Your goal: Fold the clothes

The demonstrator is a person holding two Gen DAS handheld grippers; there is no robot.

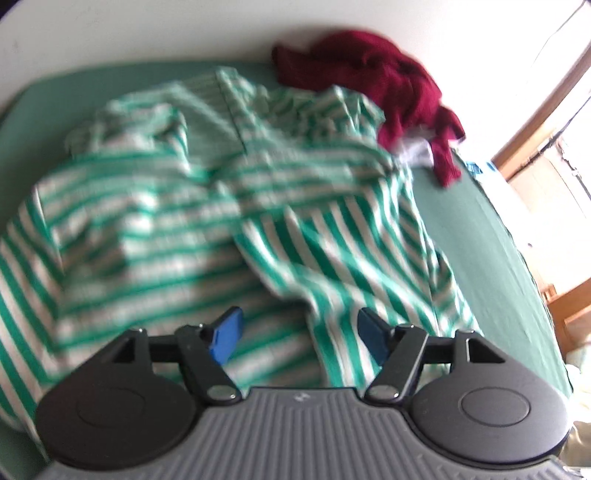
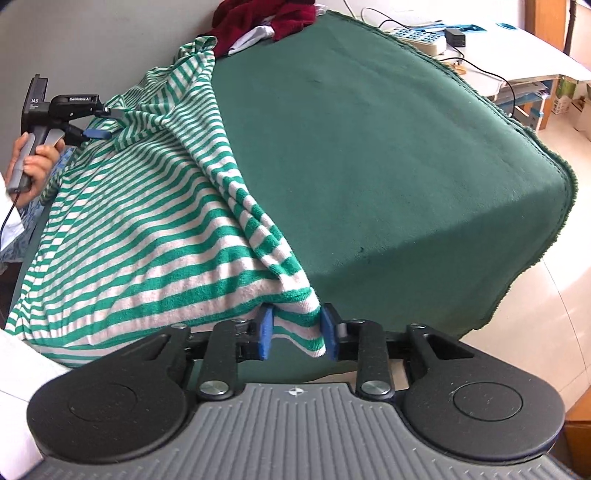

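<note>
A green-and-white striped shirt (image 2: 140, 221) is spread over the left of a green cloth (image 2: 369, 147). Its near corner is pinched by the right gripper (image 2: 296, 334); the left gripper (image 1: 301, 332) is held wide, gripping nothing

One striped shirt (image 2: 147, 206), one maroon garment (image 1: 373, 70), two grippers (image 1: 299, 332) (image 2: 297, 332)

Black tool (image 2: 297, 334), blue pads (image 2: 266, 332); white sleeve (image 2: 18, 387)

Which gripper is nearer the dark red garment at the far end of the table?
Left. The left gripper hangs open at the striped shirt's far part, close to the dark red garment; the right gripper clasps the near hem.
</note>
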